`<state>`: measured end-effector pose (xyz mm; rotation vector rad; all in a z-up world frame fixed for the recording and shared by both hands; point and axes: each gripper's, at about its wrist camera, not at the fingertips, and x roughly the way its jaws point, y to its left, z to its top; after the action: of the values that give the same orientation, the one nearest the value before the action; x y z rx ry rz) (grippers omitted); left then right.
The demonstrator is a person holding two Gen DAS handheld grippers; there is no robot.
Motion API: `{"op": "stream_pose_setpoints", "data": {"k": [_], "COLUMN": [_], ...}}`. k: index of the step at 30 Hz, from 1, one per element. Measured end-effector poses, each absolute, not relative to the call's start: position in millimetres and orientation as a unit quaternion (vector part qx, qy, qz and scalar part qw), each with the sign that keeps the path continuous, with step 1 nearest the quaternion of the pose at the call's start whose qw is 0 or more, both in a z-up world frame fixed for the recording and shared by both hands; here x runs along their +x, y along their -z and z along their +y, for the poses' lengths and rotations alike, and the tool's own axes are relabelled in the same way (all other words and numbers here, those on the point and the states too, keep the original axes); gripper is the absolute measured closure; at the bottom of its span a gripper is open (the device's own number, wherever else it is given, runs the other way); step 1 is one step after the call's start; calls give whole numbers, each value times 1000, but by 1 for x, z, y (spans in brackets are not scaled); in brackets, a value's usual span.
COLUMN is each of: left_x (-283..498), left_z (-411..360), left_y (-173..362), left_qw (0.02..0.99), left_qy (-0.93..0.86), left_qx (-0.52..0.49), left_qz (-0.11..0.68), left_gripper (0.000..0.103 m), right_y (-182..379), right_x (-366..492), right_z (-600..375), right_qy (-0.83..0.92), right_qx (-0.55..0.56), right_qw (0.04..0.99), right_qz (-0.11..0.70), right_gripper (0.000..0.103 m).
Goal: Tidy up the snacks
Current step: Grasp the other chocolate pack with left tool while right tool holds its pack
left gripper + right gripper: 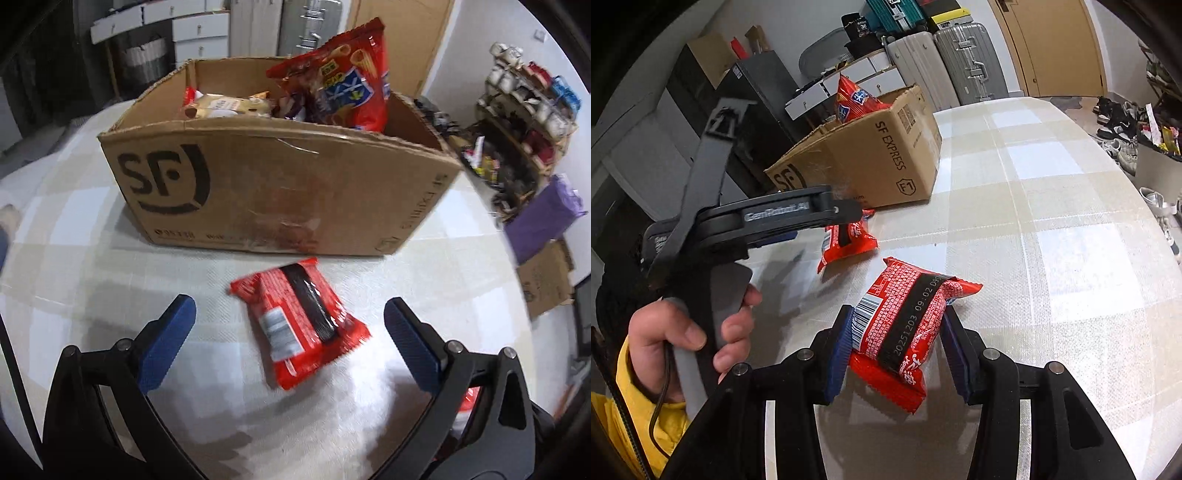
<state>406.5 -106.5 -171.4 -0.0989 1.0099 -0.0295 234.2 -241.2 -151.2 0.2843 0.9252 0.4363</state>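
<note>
Right gripper (pixel 895 349) clamped on red packet (pixel 908 325), left gripper (pixel 290 332) spread over second packet (pixel 299 325); next: close, carry both to far box (pixel 280 192).

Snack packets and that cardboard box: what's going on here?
A person with a gripper in each hand is sorting snacks. The right gripper is shut on a red packet. The left gripper is open over a second red packet lying on the table before the cardboard box, which holds other snacks.
</note>
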Motion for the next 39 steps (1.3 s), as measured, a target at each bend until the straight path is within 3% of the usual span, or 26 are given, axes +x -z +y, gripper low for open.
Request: {"op": "stream_pose_setpoints", "data": {"k": [6, 12, 14, 17, 28, 39], "left_x": [423, 429, 426, 421, 376, 295], "left_z": [-105, -90, -87, -82, -70, -62], "left_y": [182, 193, 189, 185, 161, 100], "left_qw": [868, 864, 868, 870, 885, 897], "left_qy": [-2, 2, 6, 22, 87, 116], "left_qx": [-52, -73, -71, -75, -61, -68], "left_qz": [494, 498, 491, 488, 453, 420], "left_gripper": [4, 18, 40, 59, 61, 61], "right_y": [153, 154, 154, 154, 148, 114], "right_x": [235, 236, 235, 234, 224, 199], "right_z": [-238, -237, -236, -234, -229, -219], "right_qy": [-210, -209, -209, -211, -208, -233], "right_qx": [134, 138, 137, 137, 143, 146], "right_qw": [862, 861, 861, 861, 865, 879], "right_qz": [441, 443, 443, 442, 434, 390], "right_gripper": [56, 56, 56, 56, 56, 56]}}
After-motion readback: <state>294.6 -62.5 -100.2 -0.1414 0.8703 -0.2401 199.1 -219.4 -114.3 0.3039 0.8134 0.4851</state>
